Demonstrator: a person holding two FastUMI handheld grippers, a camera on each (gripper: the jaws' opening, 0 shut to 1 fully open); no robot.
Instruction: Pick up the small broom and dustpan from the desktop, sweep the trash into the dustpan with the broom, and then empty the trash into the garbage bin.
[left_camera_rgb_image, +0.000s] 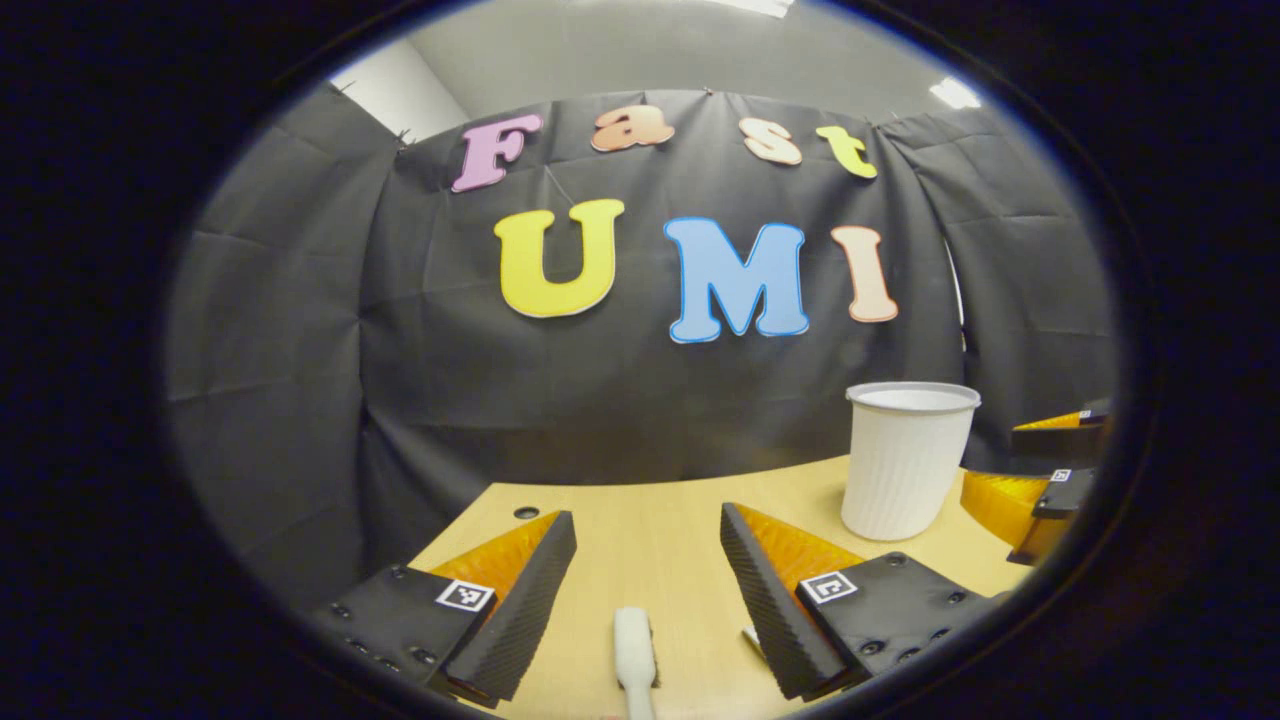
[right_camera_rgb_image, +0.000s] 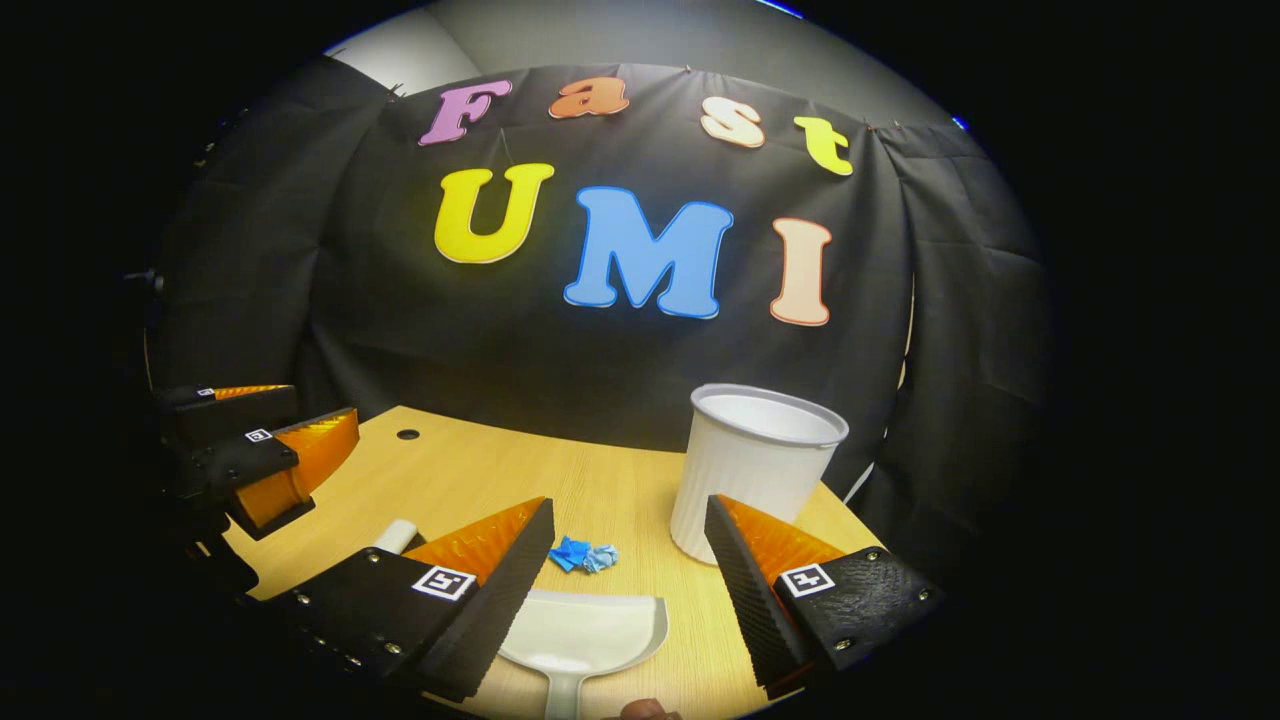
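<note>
In the left gripper view, the small broom's white handle (left_camera_rgb_image: 634, 650) lies on the wooden desktop (left_camera_rgb_image: 650, 540). It sits low between the spread fingers of my open left gripper (left_camera_rgb_image: 645, 525), touching neither. In the right gripper view, the white dustpan (right_camera_rgb_image: 585, 628) lies flat. Its handle points toward me between the fingers of my open right gripper (right_camera_rgb_image: 628, 515). Crumpled blue trash (right_camera_rgb_image: 583, 555) rests just beyond the pan's front lip. The white ribbed garbage bin (right_camera_rgb_image: 750, 470) stands upright behind my right finger. The broom's handle tip (right_camera_rgb_image: 397, 535) peeks out beside my left finger.
The left gripper (right_camera_rgb_image: 320, 405) hovers at the desk's left side in the right gripper view. The right gripper (left_camera_rgb_image: 992, 458) shows past the bin (left_camera_rgb_image: 905, 460) in the left gripper view. A cable hole (right_camera_rgb_image: 407, 435) marks the desk's far left. Black cloth closes off the back edge.
</note>
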